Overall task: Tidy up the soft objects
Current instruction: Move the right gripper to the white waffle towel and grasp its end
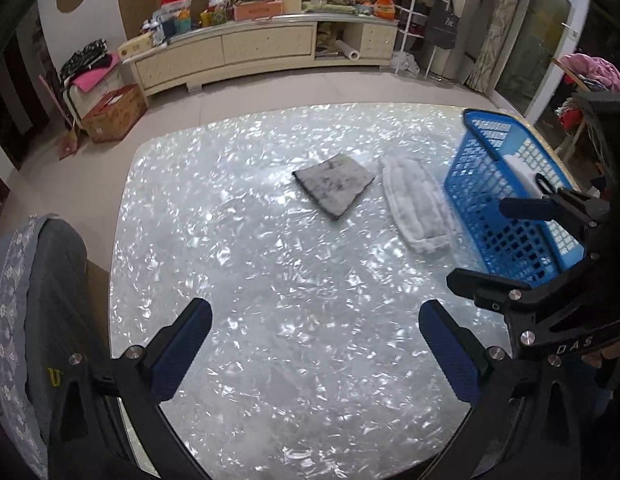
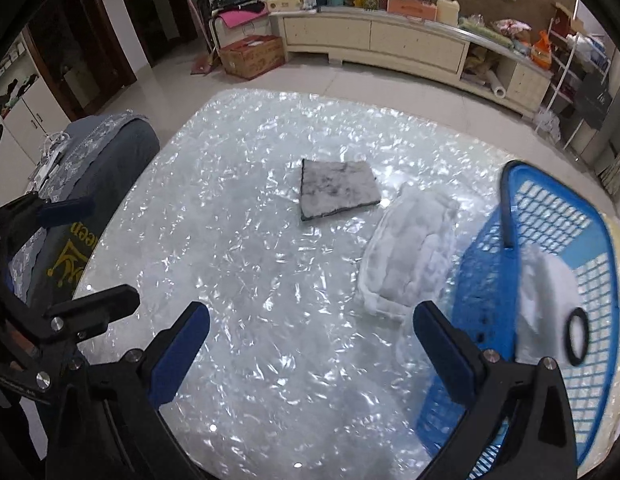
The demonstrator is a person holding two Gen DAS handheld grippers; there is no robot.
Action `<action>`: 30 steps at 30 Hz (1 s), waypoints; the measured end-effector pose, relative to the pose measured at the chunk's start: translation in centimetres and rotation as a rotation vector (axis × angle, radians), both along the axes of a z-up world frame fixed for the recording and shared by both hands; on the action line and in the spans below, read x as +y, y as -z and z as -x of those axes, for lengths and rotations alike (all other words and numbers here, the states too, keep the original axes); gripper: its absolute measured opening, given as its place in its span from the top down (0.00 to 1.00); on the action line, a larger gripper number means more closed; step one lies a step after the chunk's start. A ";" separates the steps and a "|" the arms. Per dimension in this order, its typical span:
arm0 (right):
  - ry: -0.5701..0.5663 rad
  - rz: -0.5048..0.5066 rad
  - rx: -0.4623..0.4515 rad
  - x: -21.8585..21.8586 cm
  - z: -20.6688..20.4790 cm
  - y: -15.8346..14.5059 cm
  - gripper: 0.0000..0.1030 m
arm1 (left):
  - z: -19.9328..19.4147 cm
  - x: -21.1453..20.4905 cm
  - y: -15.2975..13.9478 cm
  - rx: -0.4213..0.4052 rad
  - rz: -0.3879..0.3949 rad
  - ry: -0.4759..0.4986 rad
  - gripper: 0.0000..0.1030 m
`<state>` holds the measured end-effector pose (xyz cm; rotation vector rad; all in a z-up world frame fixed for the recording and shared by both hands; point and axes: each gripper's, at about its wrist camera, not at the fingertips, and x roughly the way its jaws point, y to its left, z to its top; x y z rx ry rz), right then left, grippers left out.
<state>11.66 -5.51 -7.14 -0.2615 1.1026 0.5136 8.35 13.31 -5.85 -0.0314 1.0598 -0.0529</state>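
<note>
Both grippers, left (image 1: 314,354) and right (image 2: 310,354), gape empty; ahead, the white pad (image 2: 410,252) runs lengthwise away from the jaws, beside the blue basket (image 2: 486,292).

The near half of the shimmering table (image 1: 293,320) lies bare, open to approach. Farther in lie a folded grey cloth (image 1: 334,184) and, just beside it, a white mop pad (image 1: 416,208). The blue basket (image 1: 506,208) blocks the right edge; a draped chair back (image 2: 109,168) crowds the left.
</note>
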 end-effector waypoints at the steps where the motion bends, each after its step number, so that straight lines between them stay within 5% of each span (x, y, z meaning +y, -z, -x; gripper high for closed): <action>1: 0.001 0.010 0.003 0.3 -0.3 0.4 0.01 | -0.3 0.2 0.5 0.007 0.004 -0.005 0.00; 8: 0.064 0.070 0.050 1.2 -2.7 3.8 0.15 | -3.5 1.5 4.4 0.063 0.009 -0.054 0.00; 20: 0.204 0.129 0.046 0.2 -6.8 7.9 0.25 | -8.3 1.9 9.0 0.107 0.029 -0.080 0.00; 23: 0.220 0.142 0.048 -0.3 -7.6 8.5 0.34 | -9.0 1.7 9.4 0.109 0.025 -0.066 0.00; 25: 0.240 0.132 0.063 -0.8 -8.1 9.0 0.48 | -9.5 1.6 9.8 0.117 0.009 -0.066 0.00; 30: 0.246 0.152 0.086 -1.3 -8.5 10.2 0.51 | -9.9 1.1 10.4 0.125 0.006 -0.057 0.00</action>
